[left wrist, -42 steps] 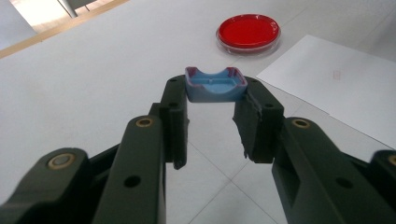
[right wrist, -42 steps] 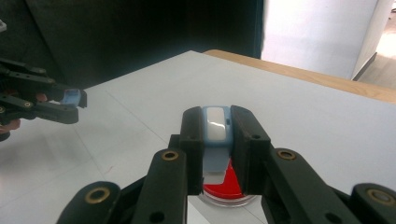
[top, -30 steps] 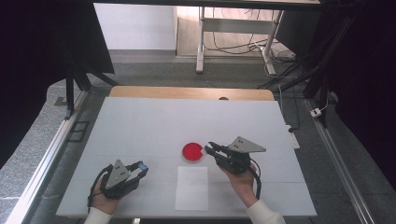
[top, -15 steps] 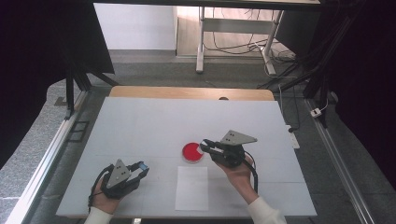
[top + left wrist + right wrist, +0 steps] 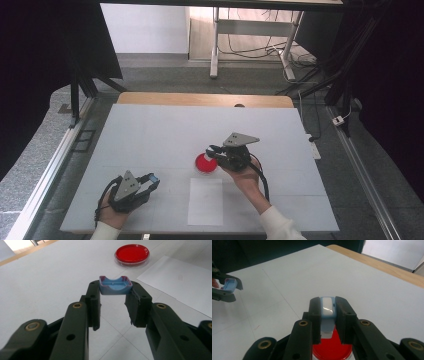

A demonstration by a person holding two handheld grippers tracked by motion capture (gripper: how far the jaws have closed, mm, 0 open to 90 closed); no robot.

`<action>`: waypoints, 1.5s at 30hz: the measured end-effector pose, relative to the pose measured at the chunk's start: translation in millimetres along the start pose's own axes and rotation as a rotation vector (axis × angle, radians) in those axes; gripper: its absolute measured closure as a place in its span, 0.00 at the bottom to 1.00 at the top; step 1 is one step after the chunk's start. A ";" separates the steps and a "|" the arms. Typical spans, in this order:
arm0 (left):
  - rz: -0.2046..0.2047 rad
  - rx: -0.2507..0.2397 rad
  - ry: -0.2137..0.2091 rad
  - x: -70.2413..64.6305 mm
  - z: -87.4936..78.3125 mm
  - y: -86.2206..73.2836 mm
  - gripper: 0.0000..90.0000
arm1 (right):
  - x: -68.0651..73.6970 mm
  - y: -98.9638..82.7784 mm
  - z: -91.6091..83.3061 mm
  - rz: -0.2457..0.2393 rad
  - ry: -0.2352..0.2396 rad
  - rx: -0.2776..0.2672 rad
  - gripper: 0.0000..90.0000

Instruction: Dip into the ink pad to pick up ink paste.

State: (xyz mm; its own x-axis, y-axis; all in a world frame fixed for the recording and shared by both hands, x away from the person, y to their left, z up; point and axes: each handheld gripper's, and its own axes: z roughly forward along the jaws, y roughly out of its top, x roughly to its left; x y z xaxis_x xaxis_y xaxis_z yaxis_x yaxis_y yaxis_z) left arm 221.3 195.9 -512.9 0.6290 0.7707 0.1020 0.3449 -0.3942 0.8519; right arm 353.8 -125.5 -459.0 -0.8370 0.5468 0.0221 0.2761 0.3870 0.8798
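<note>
My left gripper (image 5: 151, 180) rests near the table's front left, shut on a small blue cap (image 5: 115, 285) with a pinkish rim, its hollow side up. A red round dish (image 5: 204, 164) lies mid-table, and in the left gripper view the dish (image 5: 132, 253) sits ahead to the right. My right gripper (image 5: 213, 150) hovers over the dish's right edge, shut on a light-blue piece with a white face (image 5: 327, 307). Just below its jaws is the red dish (image 5: 332, 350). Far off at the left of the right gripper view is the left gripper (image 5: 230, 287) with its cap.
A white paper sheet (image 5: 206, 201) lies flat in front of the dish, between the two hands; its corner (image 5: 180, 282) is right of the left jaws. The white tabletop (image 5: 160, 135) ends in a wooden strip (image 5: 200, 99) at the far edge.
The right gripper has moved left with its light-blue piece, from beside the red dish to over its edge. The left gripper has stayed put.
</note>
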 end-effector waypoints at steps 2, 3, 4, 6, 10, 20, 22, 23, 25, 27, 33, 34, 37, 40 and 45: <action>-0.002 0.001 0.000 -0.1 0.2 0.1 0.72 | -0.5 0.9 4.3 -0.005 -0.007 0.016 0.83; -0.003 0.000 0.001 0.0 0.4 0.1 0.72 | -0.8 1.1 6.8 -0.009 -0.006 0.017 0.83; -0.006 0.000 0.002 0.1 0.5 0.3 0.72 | -1.2 1.5 8.7 -0.012 -0.009 0.027 0.83; -0.007 0.001 -0.001 0.3 0.9 0.9 0.72 | -2.1 1.7 12.7 -0.013 -0.009 0.036 0.83; -0.006 0.002 -0.002 0.5 0.9 0.4 0.72 | -3.7 -0.6 18.3 -0.012 -0.005 0.060 0.83; -0.005 0.006 -0.004 0.7 1.3 0.4 0.72 | -7.3 -7.4 24.8 -0.011 -0.016 0.098 0.83; -0.006 0.005 -0.002 0.9 1.2 0.2 0.72 | -7.2 -9.1 26.9 -0.011 -0.018 0.108 0.83; -0.007 0.005 -0.002 1.1 1.2 0.2 0.72 | -7.5 -9.9 27.9 -0.014 -0.017 0.109 0.83; -0.008 0.005 -0.002 1.0 1.5 0.1 0.72 | -7.8 -10.9 29.0 -0.015 -0.019 0.116 0.83; -0.007 0.005 -0.002 0.9 1.7 -0.1 0.72 | -7.9 -11.7 29.9 -0.015 -0.020 0.118 0.83; -0.005 0.007 -0.003 0.8 1.8 -0.1 0.72 | -7.2 -13.2 33.4 -0.018 -0.018 0.126 0.83; -0.005 0.007 -0.003 0.8 1.7 -0.1 0.72 | -6.7 -13.7 34.4 -0.019 -0.015 0.123 0.83; -0.006 0.007 -0.003 0.8 2.0 -0.3 0.72 | -4.9 -14.3 36.1 -0.031 -0.018 0.138 0.83; -0.005 0.006 -0.003 0.7 2.1 -0.3 0.72 | -4.2 -14.8 37.0 -0.037 -0.015 0.140 0.83; -0.004 0.007 -0.005 0.9 2.3 -0.4 0.72 | -4.2 -16.0 38.2 -0.037 -0.017 0.145 0.83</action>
State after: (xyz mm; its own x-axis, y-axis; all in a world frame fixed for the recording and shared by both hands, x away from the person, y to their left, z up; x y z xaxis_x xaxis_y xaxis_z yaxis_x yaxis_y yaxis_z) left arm 223.3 195.6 -514.3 0.6306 0.7701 0.0958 0.3524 -0.3941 0.8488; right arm 371.0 -105.7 -491.3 -0.8400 0.5423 -0.0183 0.3114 0.5093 0.8023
